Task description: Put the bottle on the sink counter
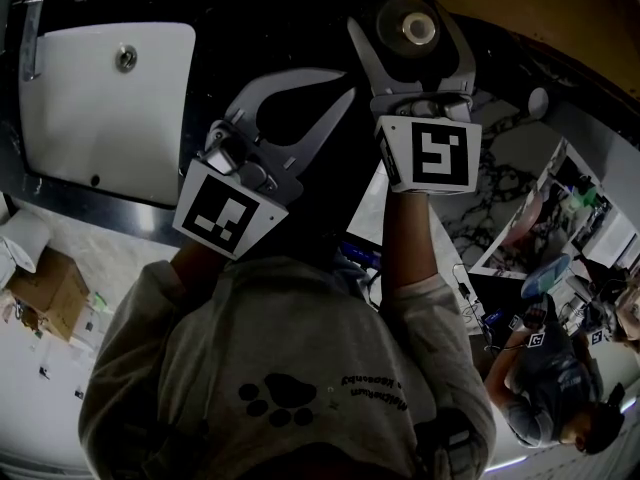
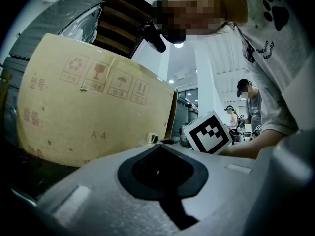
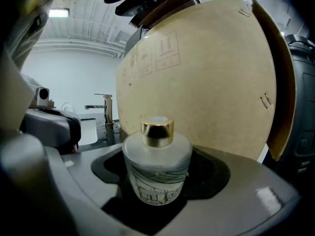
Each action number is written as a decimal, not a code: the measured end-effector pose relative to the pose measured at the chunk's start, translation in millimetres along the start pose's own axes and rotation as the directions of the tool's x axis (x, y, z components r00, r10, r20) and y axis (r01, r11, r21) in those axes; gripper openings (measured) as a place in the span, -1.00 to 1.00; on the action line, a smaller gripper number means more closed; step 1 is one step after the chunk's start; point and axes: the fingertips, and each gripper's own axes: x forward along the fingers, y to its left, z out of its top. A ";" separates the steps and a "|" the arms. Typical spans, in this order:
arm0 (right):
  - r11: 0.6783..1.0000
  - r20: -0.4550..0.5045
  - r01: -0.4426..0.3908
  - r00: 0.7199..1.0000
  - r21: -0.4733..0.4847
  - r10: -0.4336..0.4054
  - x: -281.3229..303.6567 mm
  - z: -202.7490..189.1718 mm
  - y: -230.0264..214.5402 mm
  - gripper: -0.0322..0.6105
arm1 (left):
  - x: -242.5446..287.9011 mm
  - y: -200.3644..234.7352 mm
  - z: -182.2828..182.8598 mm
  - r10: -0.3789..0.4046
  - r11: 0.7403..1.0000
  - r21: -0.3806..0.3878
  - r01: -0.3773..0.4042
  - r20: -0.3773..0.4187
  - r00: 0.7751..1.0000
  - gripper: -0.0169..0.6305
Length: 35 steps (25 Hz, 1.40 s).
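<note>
A small frosted bottle (image 3: 156, 167) with a gold cap and a line drawing stands upright between the jaws of my right gripper (image 1: 408, 16), which is shut on it. In the head view the bottle (image 1: 417, 30) is held over the dark sink counter (image 1: 290, 23), to the right of the white sink basin (image 1: 100, 98). My left gripper (image 1: 338, 86) hangs beside it on the left, over the counter. Its jaws meet at the tips with nothing in the hole between them. The same gripper (image 2: 158, 149) looks empty in its own view.
A large cardboard box (image 3: 206, 82) stands close behind the bottle and also fills the left gripper view (image 2: 88, 102). A faucet (image 1: 30, 33) is at the basin's left end. Another person (image 1: 560, 393) is at the lower right, and a small carton (image 1: 45, 283) lies lower left.
</note>
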 end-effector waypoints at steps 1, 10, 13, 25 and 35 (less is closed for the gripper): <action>1.000 -0.004 0.000 1.000 0.002 0.000 0.3 -0.4 0.6 0.15 | -0.3 0.2 0.2 0.000 1.000 -0.001 0.000 0.000 1.000 -0.93; 1.000 -0.027 -0.004 1.000 0.016 0.004 4.7 -10.6 -3.4 0.15 | 5.4 3.9 -10.7 0.001 1.000 -0.015 -0.001 -0.011 1.000 -0.93; 1.000 -0.037 -0.011 0.999 0.016 0.012 5.9 -11.9 -3.6 0.15 | 5.6 4.5 -10.1 0.003 1.000 -0.019 -0.003 -0.008 1.000 -0.93; 0.999 -0.116 -0.042 0.992 0.019 0.044 11.3 -27.4 -4.9 0.15 | 5.7 3.7 -10.7 -0.002 1.000 -0.029 0.001 -0.011 1.000 -0.93; 0.998 -0.139 -0.053 0.989 0.015 0.054 13.9 -29.2 -2.0 0.15 | 3.1 3.6 -5.9 0.001 1.000 -0.030 -0.001 -0.001 1.000 -0.93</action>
